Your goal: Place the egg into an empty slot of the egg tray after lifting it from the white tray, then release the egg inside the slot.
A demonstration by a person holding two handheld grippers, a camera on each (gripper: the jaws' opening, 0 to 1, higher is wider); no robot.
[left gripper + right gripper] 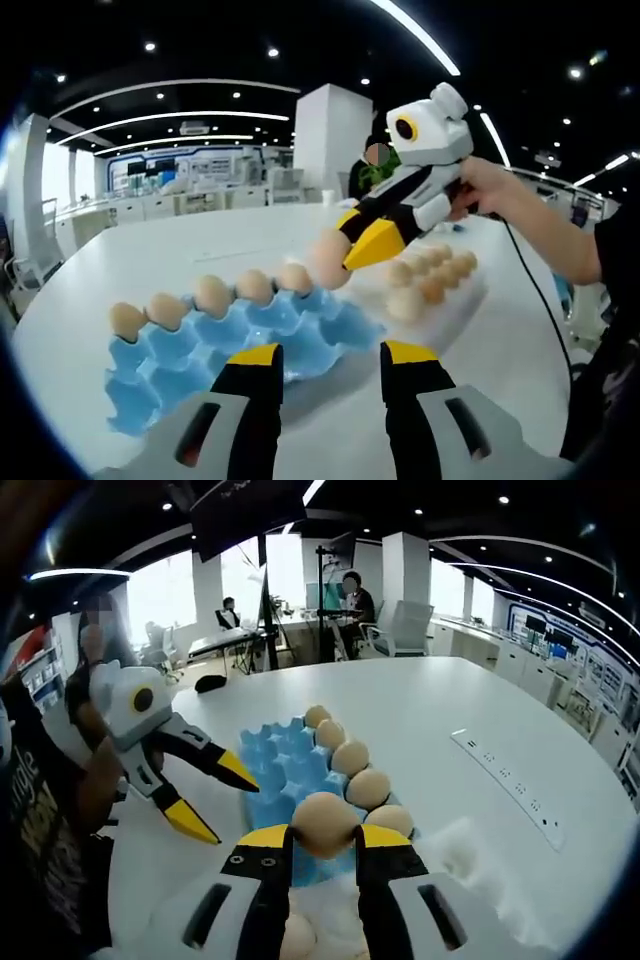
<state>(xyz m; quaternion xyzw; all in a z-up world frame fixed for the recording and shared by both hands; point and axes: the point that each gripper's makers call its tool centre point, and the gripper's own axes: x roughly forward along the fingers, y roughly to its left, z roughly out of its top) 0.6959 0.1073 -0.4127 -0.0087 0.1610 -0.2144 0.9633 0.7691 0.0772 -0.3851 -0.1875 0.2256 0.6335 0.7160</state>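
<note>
A broad white table [200,245] carries everything. On it sits the blue egg tray [250,335], with a row of five eggs [213,293] along its far edge in the left gripper view and the rest of its slots bare. Just beside it lies the white tray [470,290], with more eggs [430,275] in it.

By my reading the lift is done and the placing is not: the carried egg [324,823] is up off the white tray, held in the air over the edge of the egg tray where the two trays meet. Lowering it into a bare slot and letting go remain.

The right gripper [322,837] is clenched on that egg, one yellow-tipped jaw on each side, the egg sitting right at the tips. The left gripper [330,362] is parted and holds nothing, hovering at the near side of the egg tray
</note>
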